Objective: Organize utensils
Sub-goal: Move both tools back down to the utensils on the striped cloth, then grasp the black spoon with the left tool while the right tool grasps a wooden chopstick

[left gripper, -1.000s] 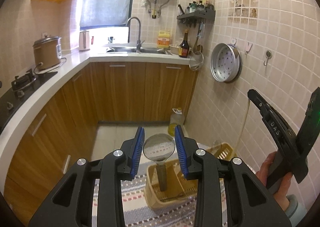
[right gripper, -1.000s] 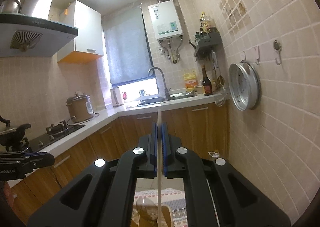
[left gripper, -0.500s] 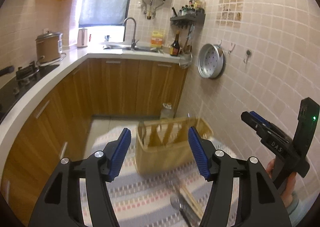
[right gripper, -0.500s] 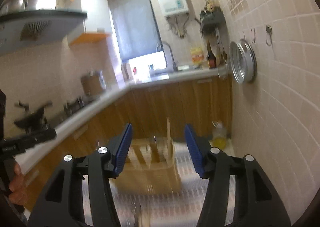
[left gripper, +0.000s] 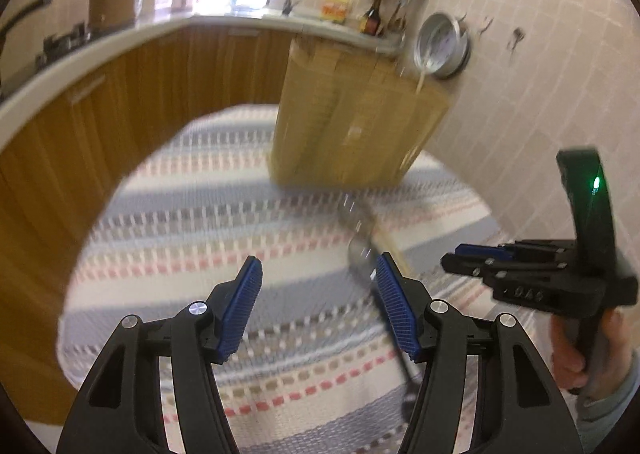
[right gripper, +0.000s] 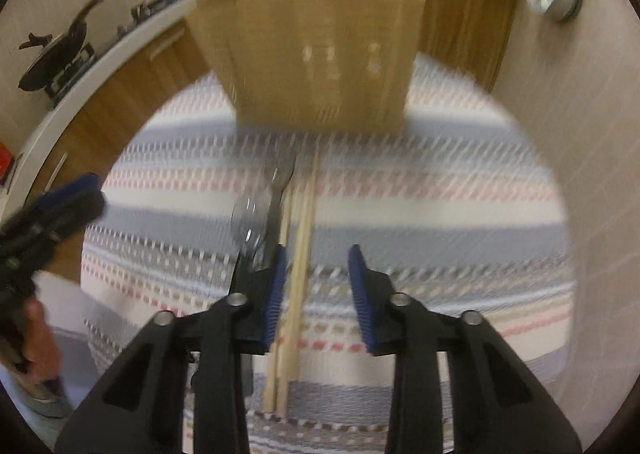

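The right hand-held gripper [right gripper: 316, 286] is closing around the chopsticks [right gripper: 298, 254], not yet pinching; centre them first. Left hand-held gripper [left gripper: 318, 308] gapes empty.

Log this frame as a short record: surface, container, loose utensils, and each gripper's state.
surface: striped woven cloth in grey, white and pink
container: tan wooden utensil box, upright at the far edge of the cloth
loose utensils: pale wooden chopsticks and a metal spoon lying side by side on the cloth, in front of the box
left gripper: open, nothing between its blue pads, spoon just past its right fingertip
right gripper: jaws closing, chopsticks lie between them, not yet pinched
image quality: motion blur
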Demonstrator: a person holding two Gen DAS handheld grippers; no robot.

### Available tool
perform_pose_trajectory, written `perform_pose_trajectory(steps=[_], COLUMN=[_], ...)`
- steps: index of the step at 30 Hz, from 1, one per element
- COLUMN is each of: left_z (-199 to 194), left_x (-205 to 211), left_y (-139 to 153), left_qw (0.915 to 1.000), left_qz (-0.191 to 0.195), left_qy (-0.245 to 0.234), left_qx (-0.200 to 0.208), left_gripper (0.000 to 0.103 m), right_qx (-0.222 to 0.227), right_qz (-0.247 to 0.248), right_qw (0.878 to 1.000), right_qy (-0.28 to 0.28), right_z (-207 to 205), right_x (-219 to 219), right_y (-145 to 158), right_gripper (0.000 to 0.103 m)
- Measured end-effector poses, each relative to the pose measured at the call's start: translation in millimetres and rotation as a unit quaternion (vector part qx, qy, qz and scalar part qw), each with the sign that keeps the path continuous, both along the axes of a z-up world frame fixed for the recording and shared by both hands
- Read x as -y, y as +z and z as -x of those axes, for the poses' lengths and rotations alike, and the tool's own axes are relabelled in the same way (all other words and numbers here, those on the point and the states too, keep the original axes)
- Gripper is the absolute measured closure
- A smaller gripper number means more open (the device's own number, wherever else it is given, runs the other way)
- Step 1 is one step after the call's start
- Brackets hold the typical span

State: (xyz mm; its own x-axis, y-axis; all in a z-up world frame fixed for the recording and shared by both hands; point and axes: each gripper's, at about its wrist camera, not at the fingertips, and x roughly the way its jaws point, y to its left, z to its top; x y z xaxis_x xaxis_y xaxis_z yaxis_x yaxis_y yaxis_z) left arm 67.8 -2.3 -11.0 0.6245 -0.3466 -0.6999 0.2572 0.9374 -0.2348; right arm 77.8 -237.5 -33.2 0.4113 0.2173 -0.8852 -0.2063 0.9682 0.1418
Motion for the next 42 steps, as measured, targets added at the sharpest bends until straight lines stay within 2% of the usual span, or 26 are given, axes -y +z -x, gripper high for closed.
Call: perform_pose_trajectory(steps=[3,6,9,11,15,20,24,26,27,29,32,35,39,42], left_z=[-1.9,-4.3,-4.6,-3.2,4.5,15.9,21.4,21.9,21.3,17.0,7.8,1.9,-4.3,-13.0], left_x=[3.7,13.9,27.1,36.9,50.3,68.7,96.0,101.1,101.1,94.5,73.7,55.1,42.6,40.6], left_y=[-19.8,-26.3,-36.5,-44.2,-56.5,-60.8,-67.6,-67.5,-67.4,-65.9,-61.7,-61.4,-60.5,-59.8], left_qw=[0.9999,0.9995,0.9971,0.9957,0.9943,0.9924,0.9861,0.9842,0.9842,0.9847,0.9859,0.9867,0.9867,0.9863], left_qz=[-0.001,-0.002,0.015,0.010,-0.016,-0.058,-0.138,-0.152,-0.151,-0.148,-0.129,-0.113,-0.080,-0.084], left_qy=[-0.001,-0.012,-0.039,-0.050,-0.058,-0.073,-0.069,-0.070,-0.070,-0.064,-0.063,-0.060,-0.073,-0.071], left_qx=[-0.011,-0.030,-0.063,-0.078,-0.089,-0.080,-0.063,-0.059,-0.061,-0.067,-0.086,-0.100,-0.121,-0.123], left_gripper=[0.045,0.045,0.047,0.047,0.047,0.048,0.051,0.053,0.055,0.075,0.095,0.096,0.096,0.096], right_qx=[-0.012,-0.029,-0.047,-0.052,-0.055,-0.051,-0.068,-0.072,-0.071,-0.075,-0.084,-0.097,-0.110,-0.112], right_qz=[0.002,-0.003,-0.010,-0.006,0.003,-0.002,0.002,0.022,0.035,0.050,0.047,0.038,0.026,0.038], right_qw=[1.000,1.000,0.999,0.999,0.998,0.999,0.998,0.997,0.997,0.996,0.995,0.995,0.994,0.993], right_qy=[-0.002,0.001,0.007,0.012,0.019,0.013,0.017,0.022,0.026,0.028,0.017,0.000,0.003,0.010], right_z=[-3.5,-9.8,-19.3,-25.2,-32.0,-33.9,-39.5,-42.7,-43.6,-46.4,-48.5,-46.3,-49.1,-58.4], right_x=[-2.6,-6.0,-11.7,-14.3,-18.2,-13.3,-15.1,-22.2,-26.8,-33.3,-31.7,-19.1,-14.0,-21.3], right_y=[-10.8,-18.7,-25.8,-28.4,-30.3,-27.7,-30.5,-31.0,-31.0,-31.7,-32.5,-32.3,-33.9,-31.1], right_gripper=[0.080,0.081,0.088,0.091,0.092,0.093,0.093,0.093,0.093,0.093,0.097,0.098,0.098,0.098])
